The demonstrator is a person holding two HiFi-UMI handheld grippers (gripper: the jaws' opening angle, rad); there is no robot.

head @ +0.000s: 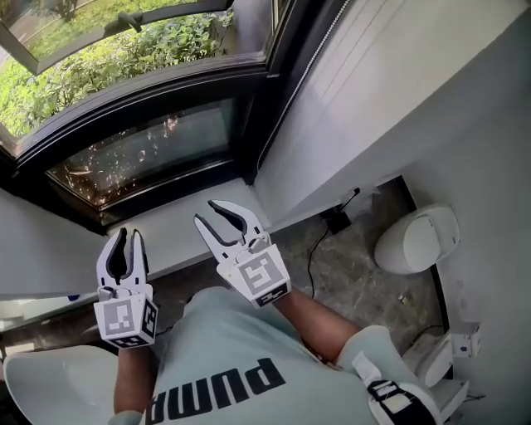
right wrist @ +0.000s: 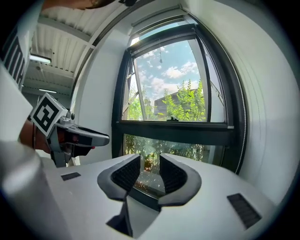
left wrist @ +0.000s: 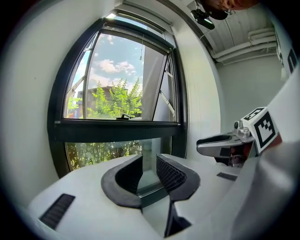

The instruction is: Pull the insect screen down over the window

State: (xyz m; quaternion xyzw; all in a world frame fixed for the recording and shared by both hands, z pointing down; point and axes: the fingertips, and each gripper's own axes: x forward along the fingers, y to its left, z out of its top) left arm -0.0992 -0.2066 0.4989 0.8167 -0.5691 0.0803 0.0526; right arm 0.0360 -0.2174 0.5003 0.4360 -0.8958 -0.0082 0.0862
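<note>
White walls enclose a narrow room with a toilet (head: 415, 239) on the person's right and a dark-framed window (head: 133, 106) ahead, its upper pane tilted outward toward green shrubs. No mesh covers the glass. The insect screen appears to be rolled up in the housing (left wrist: 143, 13) along the top of the frame, and a thin pull cord (right wrist: 161, 56) hangs from there into the upper pane. The left tool (left wrist: 149, 169) and the right tool (right wrist: 150, 169) both point roughly level at the window, well below the cord. Each has its jaws apart with nothing between them, the left by a narrow gap and the right by a wider one. The step in hand is judged to be the reach upward. One tool should rise to the cord's end, close squarely on it, and draw straight down along the frame's centre line. A sideways pull would likely skew the mesh in its side tracks.
</note>
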